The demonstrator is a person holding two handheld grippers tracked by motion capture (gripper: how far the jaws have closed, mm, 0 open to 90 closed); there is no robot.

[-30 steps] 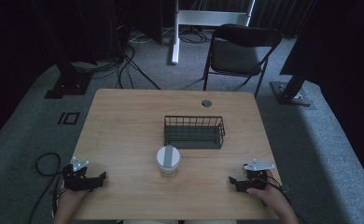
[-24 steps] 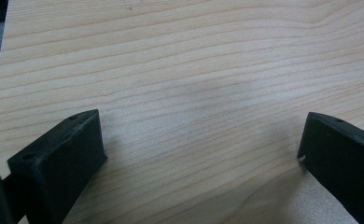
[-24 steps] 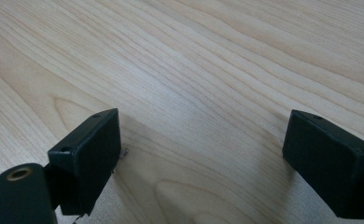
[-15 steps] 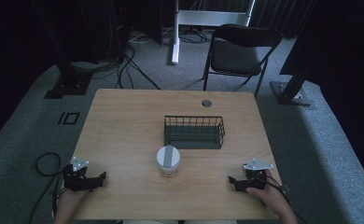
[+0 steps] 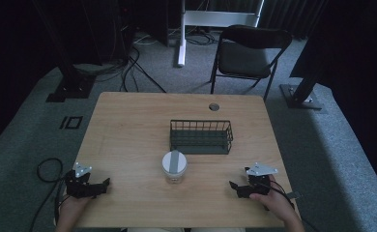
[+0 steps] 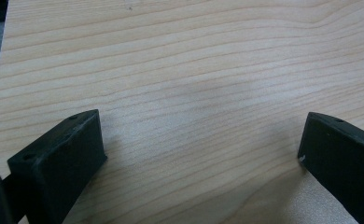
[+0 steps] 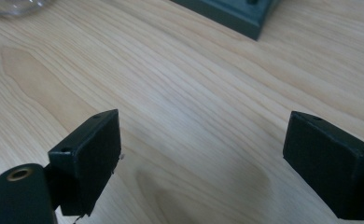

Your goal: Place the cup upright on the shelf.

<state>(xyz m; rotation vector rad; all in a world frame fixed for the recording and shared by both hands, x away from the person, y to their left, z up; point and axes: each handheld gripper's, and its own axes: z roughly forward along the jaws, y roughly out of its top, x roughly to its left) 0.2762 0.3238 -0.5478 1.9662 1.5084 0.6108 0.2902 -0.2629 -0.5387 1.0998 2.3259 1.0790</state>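
Observation:
A clear jar with a white lid stands on the wooden table near its front middle. Just behind it sits a dark wire basket. My left gripper rests at the front left corner of the table, held by a hand, with its jaws wide apart over bare wood. At the front right my right gripper lies open and points toward the jar; nothing is between its jaws. The basket's corner and a bit of the jar's glass show at the top of the right gripper view.
A round cable hole sits near the table's far edge. A black folding chair stands behind the table, with stand bases and cables on the grey carpet around it.

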